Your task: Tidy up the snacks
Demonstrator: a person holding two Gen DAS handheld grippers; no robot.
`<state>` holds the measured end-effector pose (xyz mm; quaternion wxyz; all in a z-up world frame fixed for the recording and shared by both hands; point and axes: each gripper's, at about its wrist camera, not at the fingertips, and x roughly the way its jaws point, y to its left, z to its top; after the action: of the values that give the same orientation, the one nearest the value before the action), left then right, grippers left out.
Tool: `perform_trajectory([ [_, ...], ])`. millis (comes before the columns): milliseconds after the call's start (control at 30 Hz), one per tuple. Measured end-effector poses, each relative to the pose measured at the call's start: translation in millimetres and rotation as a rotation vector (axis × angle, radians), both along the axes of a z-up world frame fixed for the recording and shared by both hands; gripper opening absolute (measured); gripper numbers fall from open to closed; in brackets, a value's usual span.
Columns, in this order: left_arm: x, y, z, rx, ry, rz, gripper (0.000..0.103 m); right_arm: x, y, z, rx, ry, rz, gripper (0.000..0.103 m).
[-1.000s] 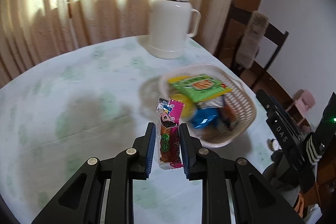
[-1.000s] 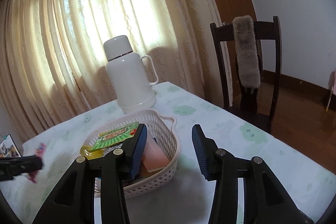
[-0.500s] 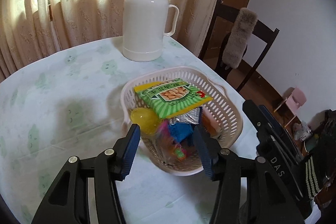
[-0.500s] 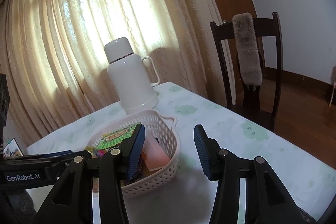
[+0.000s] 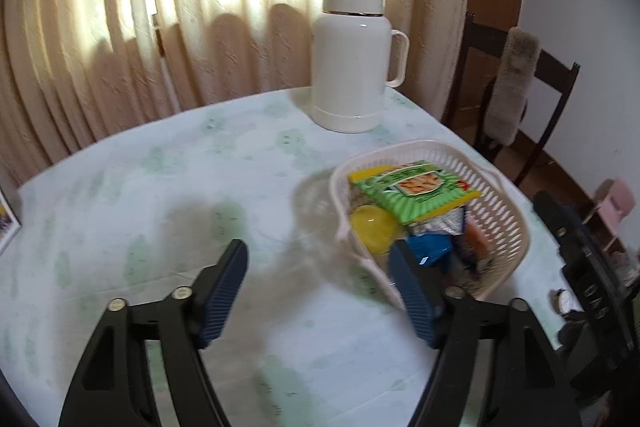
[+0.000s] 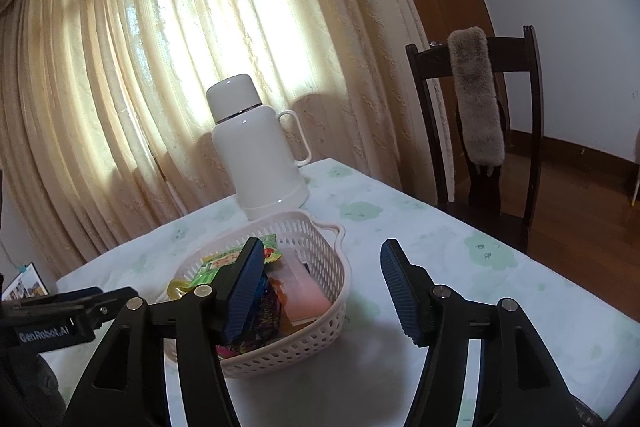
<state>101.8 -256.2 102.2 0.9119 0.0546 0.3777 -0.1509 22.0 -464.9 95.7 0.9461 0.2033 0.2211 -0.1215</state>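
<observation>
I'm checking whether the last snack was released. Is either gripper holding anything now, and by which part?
Nothing is held. The left gripper and the right gripper are both open and empty, their jaws just opened wider; the snacks lie in the basket.

On the desk (image 5: 168,187) the basket (image 5: 508,211) sits near the right edge, the flask (image 5: 352,55) behind it by the curtain (image 5: 180,7). Snack packets (image 5: 416,193) lie piled in the basket (one flat on top). A chair (image 6: 480,131) stands beyond the desk's far corner.

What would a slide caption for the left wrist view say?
Open left gripper above the table, beside a snack-filled basket.
</observation>
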Motion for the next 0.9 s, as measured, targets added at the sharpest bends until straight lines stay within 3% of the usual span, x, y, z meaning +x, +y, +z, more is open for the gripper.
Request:
perform_trajectory([
  [100,-3,4,-1,0.026,-0.015,0.016,0.081,-2,0,1,0.009,-0.009,-0.008,0.073],
  [267,-4,8,0,0.056,-0.038,0.045,0.088,-8,1,0,0.028,-0.022,-0.009,0.077],
  [733,-11,11,5,0.108,-0.098,0.068,0.09,-18,32,-2,-0.017,-0.014,0.118,0.081],
  [900,-13,10,6,0.137,-0.135,0.079,0.09,-18,41,-2,-0.046,-0.014,0.166,0.089],
])
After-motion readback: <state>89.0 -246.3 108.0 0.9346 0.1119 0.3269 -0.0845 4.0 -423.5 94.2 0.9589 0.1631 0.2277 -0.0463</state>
